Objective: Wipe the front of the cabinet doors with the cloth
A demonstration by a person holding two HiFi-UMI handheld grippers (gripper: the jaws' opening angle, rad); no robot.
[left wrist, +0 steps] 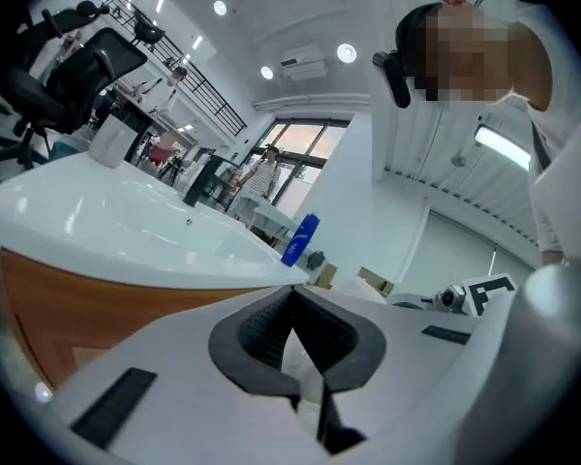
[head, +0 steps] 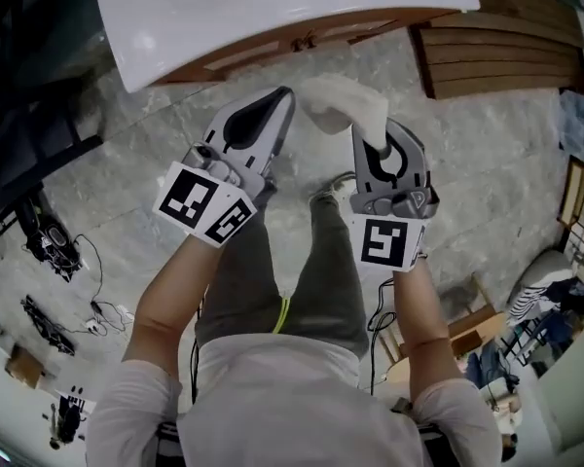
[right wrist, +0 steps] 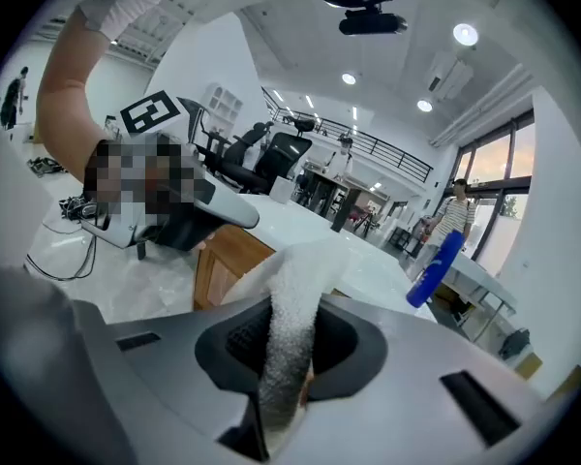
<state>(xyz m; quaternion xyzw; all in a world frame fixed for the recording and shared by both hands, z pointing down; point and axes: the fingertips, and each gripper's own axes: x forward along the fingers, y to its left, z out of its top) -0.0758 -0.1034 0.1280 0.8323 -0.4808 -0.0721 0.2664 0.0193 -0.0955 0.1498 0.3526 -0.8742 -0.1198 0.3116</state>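
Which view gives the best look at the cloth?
The right gripper view: the cloth fills the middle, clamped between the right hand-held gripper's jaws, texture plain. The head view shows it bunched above that gripper; the left gripper view shows only a white sliver between its own jaws.

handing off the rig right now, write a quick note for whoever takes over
Right gripper: shut on the cloth, which bunches out past its tips.
Left gripper: shut, seemingly empty, tip close beside the cloth.
Cabinet: ahead under the white countertop; cloth is not touching it.
Done: cloth in grip.
Left: press the cloth to the door fronts and wipe.
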